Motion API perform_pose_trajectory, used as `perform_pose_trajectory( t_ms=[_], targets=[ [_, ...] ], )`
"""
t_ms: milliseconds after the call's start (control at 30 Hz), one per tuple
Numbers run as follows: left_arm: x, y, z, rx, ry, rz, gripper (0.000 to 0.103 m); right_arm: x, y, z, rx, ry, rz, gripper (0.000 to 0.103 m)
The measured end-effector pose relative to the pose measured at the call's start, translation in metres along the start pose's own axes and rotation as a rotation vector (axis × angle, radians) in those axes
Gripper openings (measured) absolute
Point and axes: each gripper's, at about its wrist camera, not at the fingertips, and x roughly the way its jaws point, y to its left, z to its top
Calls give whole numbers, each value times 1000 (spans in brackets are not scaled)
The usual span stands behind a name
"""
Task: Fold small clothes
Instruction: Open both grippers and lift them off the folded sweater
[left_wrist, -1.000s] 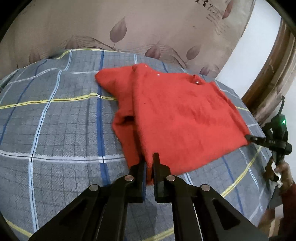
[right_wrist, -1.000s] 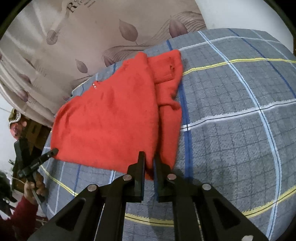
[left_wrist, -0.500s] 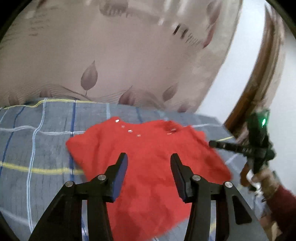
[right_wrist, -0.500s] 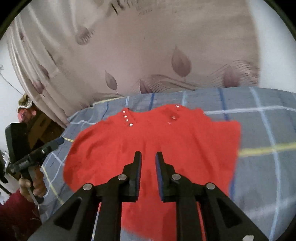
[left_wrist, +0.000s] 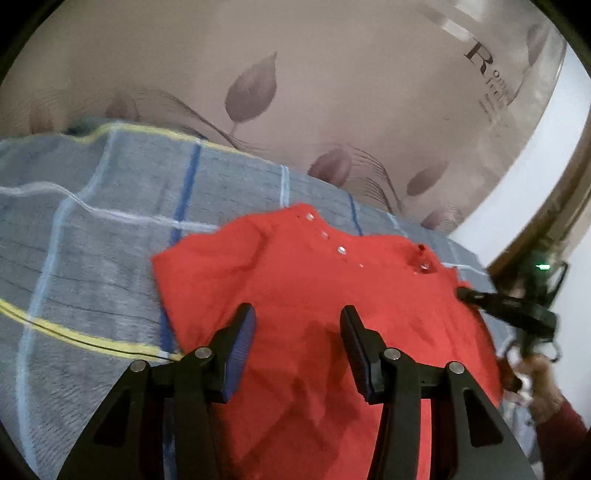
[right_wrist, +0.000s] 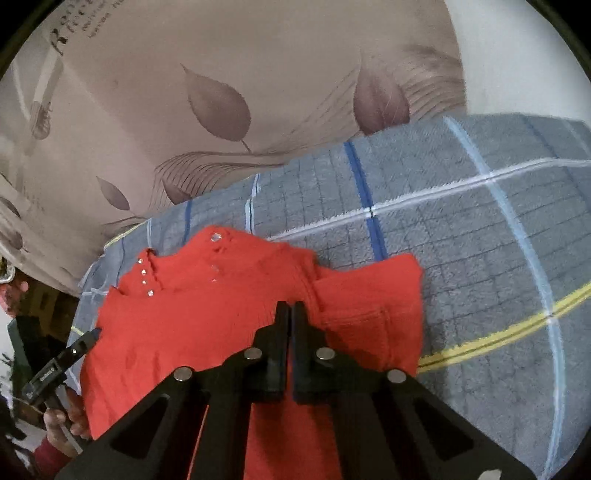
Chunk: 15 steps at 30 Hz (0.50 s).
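A small red garment (left_wrist: 314, 273) with shiny studs near its collar lies on a grey plaid blanket (left_wrist: 92, 258). My left gripper (left_wrist: 297, 325) hovers over the cloth's near half, open, with nothing pinched between its pads. In the right wrist view the red garment (right_wrist: 207, 306) shows a sleeve spread to the right. The jaws of my right gripper (right_wrist: 288, 310) are closing to a thin slit, and a ridge of the red cloth runs into them. Each gripper shows in the other's view, at the garment's side edge: the right gripper (left_wrist: 461, 291) and the left gripper (right_wrist: 94, 332).
A beige leaf-print fabric (left_wrist: 258, 92) rises right behind the blanket (right_wrist: 461, 258). A wooden frame (left_wrist: 554, 229) and white wall stand at the far right. A person's hand (right_wrist: 70, 413) and red sleeve hold the left gripper's handle. Bare blanket stretches on both sides of the garment.
Both grippers have travelled forward over the garment toward its collar. The left gripper, shut on the near hem a second ago, has opened and let go. The right stays nearly shut.
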Motion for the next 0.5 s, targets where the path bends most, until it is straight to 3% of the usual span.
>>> perform_pose_trajectory(
  t_ms=[67,133,167,200,300,500],
  targets=[
    [-15,-17,-2,84,-74,121,50,-25,11,-7,-44,-90,-17,20],
    [-32,-32,-6,160,-141,226,59,-43,17,-16,-72,-131,-21,43],
    [-41,-39,-9,192,-177,264,67,-52,19,-22,-78,-148,-21,64],
    [-48,-44,-11,218,-207,293,70,-61,21,-30,-82,-175,-22,77],
    [-64,-59,-16,284,-264,388,81,-82,25,-52,-100,-236,-56,85],
    [-73,-72,-20,354,-270,468,83,-73,14,-66,-107,-158,-177,86]
  ],
)
